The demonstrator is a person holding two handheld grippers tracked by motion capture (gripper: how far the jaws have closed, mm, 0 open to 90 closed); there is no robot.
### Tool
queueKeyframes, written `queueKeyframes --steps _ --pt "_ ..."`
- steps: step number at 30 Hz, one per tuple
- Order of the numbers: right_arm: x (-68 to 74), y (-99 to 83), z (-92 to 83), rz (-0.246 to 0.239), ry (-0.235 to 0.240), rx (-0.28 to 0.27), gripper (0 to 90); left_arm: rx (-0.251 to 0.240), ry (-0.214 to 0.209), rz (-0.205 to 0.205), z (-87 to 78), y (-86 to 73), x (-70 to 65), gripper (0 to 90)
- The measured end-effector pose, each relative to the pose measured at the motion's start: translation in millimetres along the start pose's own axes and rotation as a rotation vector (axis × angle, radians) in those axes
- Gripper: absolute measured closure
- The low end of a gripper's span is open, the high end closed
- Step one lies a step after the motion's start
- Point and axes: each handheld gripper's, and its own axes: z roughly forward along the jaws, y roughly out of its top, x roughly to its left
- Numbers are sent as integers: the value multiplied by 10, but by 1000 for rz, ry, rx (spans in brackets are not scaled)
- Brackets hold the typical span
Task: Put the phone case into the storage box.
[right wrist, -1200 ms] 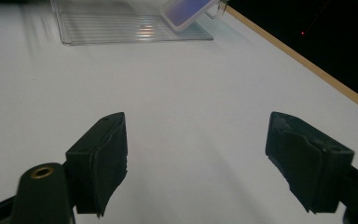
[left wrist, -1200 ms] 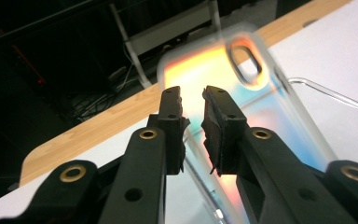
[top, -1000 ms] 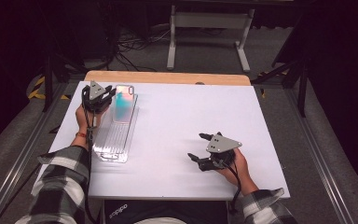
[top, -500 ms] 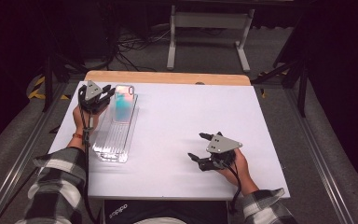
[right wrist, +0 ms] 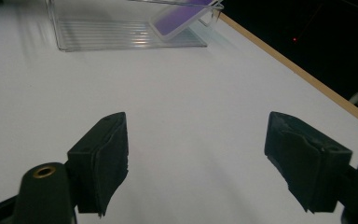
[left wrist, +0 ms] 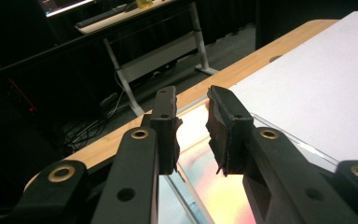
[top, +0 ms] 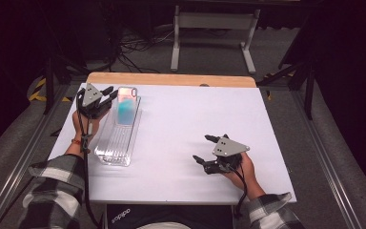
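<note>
Now, from the high view: the left gripper (top: 106, 98) hangs just beside the far end of the clear ribbed plastic tray (top: 110, 151), where a phone in a pink-and-teal iridescent case (top: 125, 106) leans inside. The right gripper (top: 208, 149) rests well apart on the white table (top: 181, 124), spread wide, holding nothing.

Left gripper view: the fingers (left wrist: 165, 123) stand narrow, a slim gap, nothing pinched; the glossy phone case (left wrist: 214, 179) lies just below them.

Right gripper view: wide fingers (right wrist: 103, 156), tray (right wrist: 121, 32) far ahead.

Risk, I'd say: a pad catching the leaning phone could tip it flat.
</note>
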Motion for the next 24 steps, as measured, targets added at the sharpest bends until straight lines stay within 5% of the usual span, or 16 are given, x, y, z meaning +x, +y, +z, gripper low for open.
queueKeyframes --steps 24 --pt "3 2 -15 -2 -6 -7 222 -53 -49 17 -228 -6 -103 682"
